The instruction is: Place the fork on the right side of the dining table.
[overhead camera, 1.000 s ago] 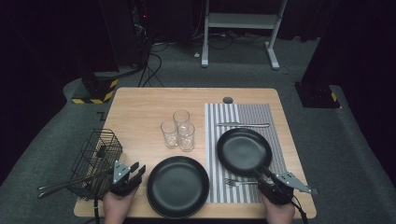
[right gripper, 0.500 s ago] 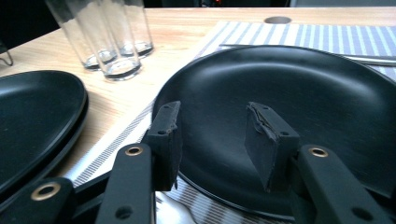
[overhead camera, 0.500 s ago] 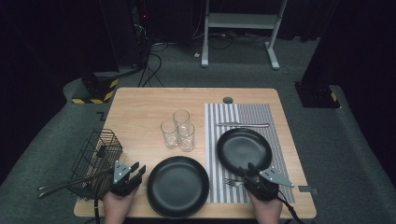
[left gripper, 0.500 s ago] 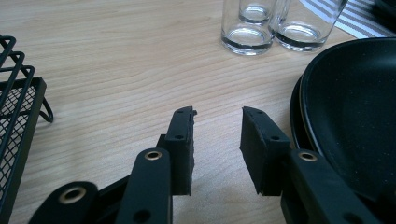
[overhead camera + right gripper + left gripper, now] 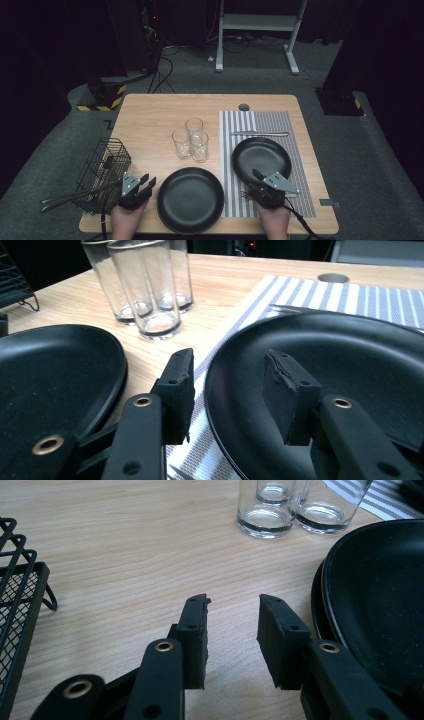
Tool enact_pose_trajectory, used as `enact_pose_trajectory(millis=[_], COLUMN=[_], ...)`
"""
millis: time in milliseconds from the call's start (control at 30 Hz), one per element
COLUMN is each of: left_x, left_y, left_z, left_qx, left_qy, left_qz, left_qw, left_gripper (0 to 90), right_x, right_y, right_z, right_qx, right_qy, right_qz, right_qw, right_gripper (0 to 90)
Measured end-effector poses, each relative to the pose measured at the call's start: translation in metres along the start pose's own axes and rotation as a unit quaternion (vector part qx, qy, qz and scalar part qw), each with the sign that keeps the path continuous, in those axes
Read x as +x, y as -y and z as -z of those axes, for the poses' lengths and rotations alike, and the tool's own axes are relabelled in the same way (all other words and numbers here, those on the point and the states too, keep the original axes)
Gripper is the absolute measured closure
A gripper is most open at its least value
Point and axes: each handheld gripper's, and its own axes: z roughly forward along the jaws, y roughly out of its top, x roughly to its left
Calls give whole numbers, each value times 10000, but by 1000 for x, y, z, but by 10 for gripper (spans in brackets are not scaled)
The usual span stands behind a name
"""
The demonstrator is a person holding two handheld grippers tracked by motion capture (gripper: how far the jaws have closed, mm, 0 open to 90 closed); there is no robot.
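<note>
the right gripper [image 5: 227, 395] has its jaws spread moderately wide and grips nothing; they straddle the near-left rim of the black plate on the placemat [image 5: 330, 390], one jaw over the striped cloth outside the rim, the other above the plate's inner slope. whether either jaw touches the rim i cannot tell. so the thing to be taken lies straight ahead and slightly right of the gripper, its rim running across the gap, and a plain closing would likely pinch that rim. in the high view the right gripper [image 5: 263, 186] sits at the near edge of the placemat [image 5: 300, 130], the right hand [image 5: 273, 220] coming in over the table's near edge, wrist low, tool pointing forward and a little left. a fork [image 5: 246, 194] lies on the mat just beside it; a knife [image 5: 260, 133] lies beyond the plate toward the far edge.

the left gripper [image 5: 232, 630] is likewise parted and empty, hovering over bare wood near the near-left corner, between the wire basket [image 5: 102, 167] and the second black plate [image 5: 190, 199]. three glasses [image 5: 191, 139] stand mid-table. the right hand is clearly the nearer one.
</note>
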Motion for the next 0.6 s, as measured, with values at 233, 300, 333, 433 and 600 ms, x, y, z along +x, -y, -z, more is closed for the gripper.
enact_pose_trajectory(millis=[233, 300, 333, 433, 600], left_x=[0, 0, 0, 0, -1], left_y=[0, 0, 0, 0, 0], left_z=[0, 0, 0, 0, 1], left_qx=[1, 5, 6, 1, -9], left_qy=[6, 5, 3, 19, 20], left_qz=[-10, -29, -45, -62, -60], left_qw=[10000, 10000, 10000, 10000, 10000], left_gripper=[644, 644, 643, 641, 624], right_x=[8, 10, 10, 13, 20], right_y=[-8, -11, -12, -15, -22], right_z=[-12, -16, -17, -22, -30], right_qx=[-12, -5, 8, 5, 60], right_qy=[-111, -150, -157, -173, -250], right_qz=[95, 94, 101, 144, 271], right_qw=[9999, 9998, 9998, 9997, 9993], right_gripper=[578, 579, 579, 579, 572])
